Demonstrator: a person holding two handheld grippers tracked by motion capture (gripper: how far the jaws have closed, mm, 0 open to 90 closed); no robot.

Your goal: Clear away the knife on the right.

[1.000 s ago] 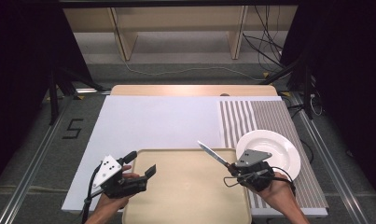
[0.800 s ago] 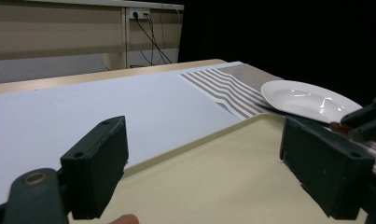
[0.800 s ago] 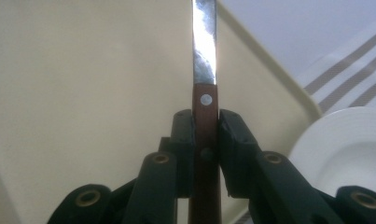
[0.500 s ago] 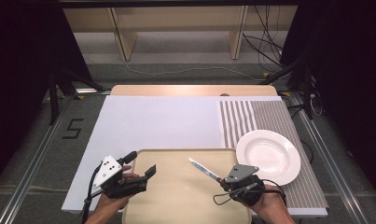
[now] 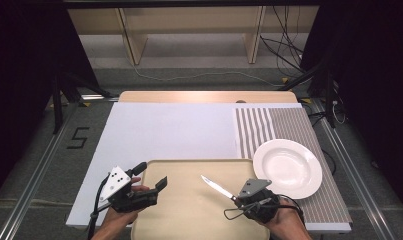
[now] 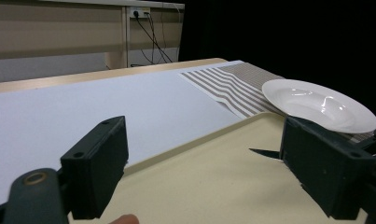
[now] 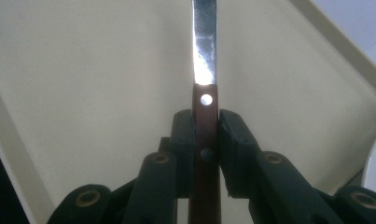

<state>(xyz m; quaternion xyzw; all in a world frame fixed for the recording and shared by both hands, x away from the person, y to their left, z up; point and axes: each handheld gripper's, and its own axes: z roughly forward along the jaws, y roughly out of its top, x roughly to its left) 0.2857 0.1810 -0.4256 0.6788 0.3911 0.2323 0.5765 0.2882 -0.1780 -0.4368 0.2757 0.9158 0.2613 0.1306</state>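
A white sheet [image 5: 169, 132] covers most of the table, with a bare wooden strip along its far edge. On the right lies a striped placemat [image 5: 284, 130], brown and white (its left part boldly striped, the rest finer). At the near middle sits a cream tray [image 5: 189, 210], its far rim overlapping the sheet. A white plate [image 5: 287, 161] rests on the placemat, just beside the tray's right far corner.

The left gripper [image 5: 148, 186] is held over the tray's left edge, jaws spread wide with nothing between them; in the left gripper view its jaws frame the tray and the plate [image 6: 316, 102] beyond. The right gripper [image 5: 239, 199] hangs above the tray's near right part, jaws clamped on the wooden handle of a knife [image 5: 216, 187]. The blade points far and left over the tray; whether its tip touches the tray surface is hard to tell. In the right gripper view the knife [image 7: 205, 70] runs straight up between the jaws.
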